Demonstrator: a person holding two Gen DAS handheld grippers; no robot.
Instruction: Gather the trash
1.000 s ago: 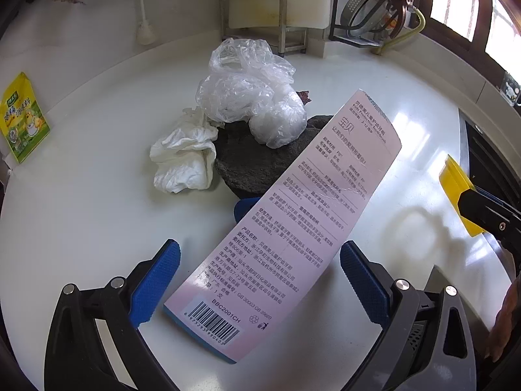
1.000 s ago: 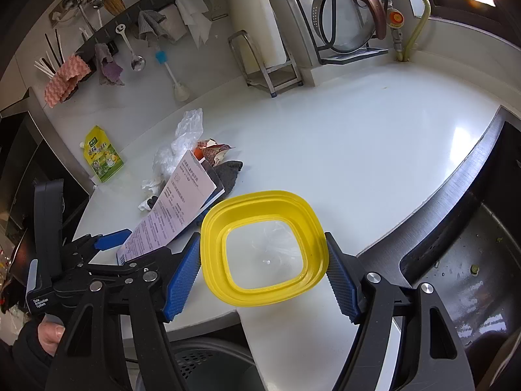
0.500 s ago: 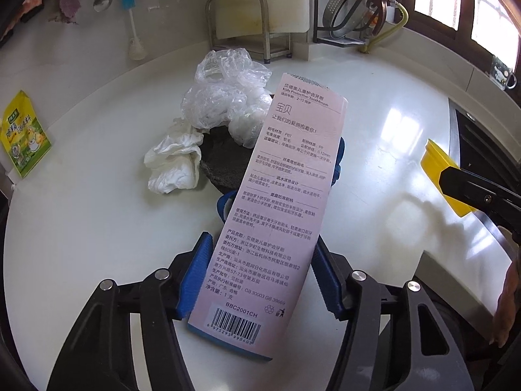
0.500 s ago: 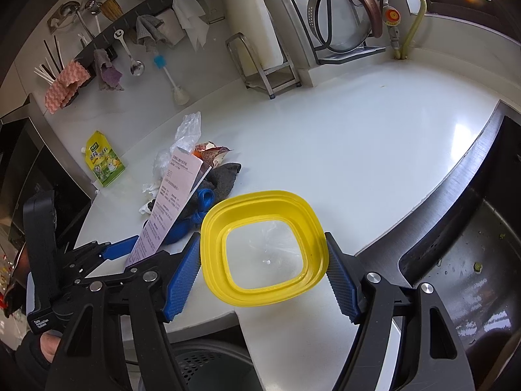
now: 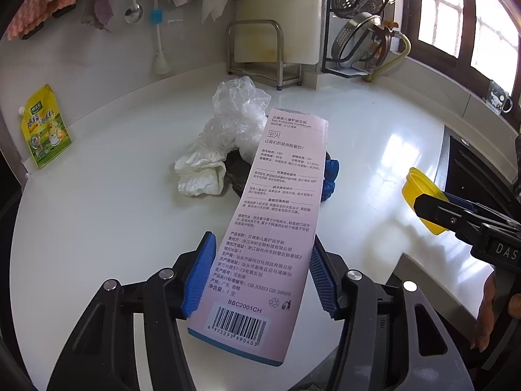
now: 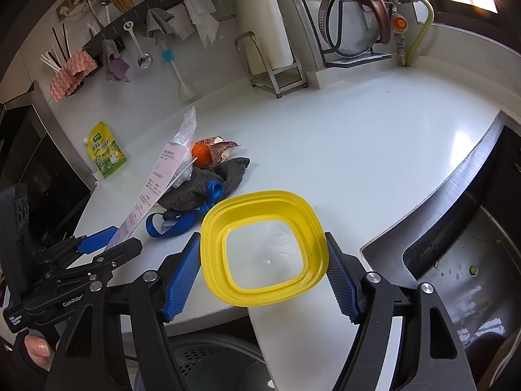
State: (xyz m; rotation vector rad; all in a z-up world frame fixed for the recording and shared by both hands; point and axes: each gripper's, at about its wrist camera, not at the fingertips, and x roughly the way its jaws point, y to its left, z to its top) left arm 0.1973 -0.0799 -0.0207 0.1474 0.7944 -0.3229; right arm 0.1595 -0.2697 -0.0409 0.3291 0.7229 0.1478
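White kitchen counter [image 6: 374, 150] beside steel sink [image 6: 462, 254]

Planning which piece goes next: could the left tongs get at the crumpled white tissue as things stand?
Probably not yet. The left tongs are shut on the pink toothbrush package, so they are occupied. The crumpled white tissue itself lies uncovered at the pile's near-left edge.

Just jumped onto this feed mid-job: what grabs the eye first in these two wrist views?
The long pink toothbrush package fills the left wrist view, clamped upright between the left gripper fingers. In the right wrist view, the right gripper pinches a yellow-rimmed lid over the counter edge, above a bin. Behind both, a trash pile sits on the white counter: crumpled plastic bag, white tissue, dark cloth.
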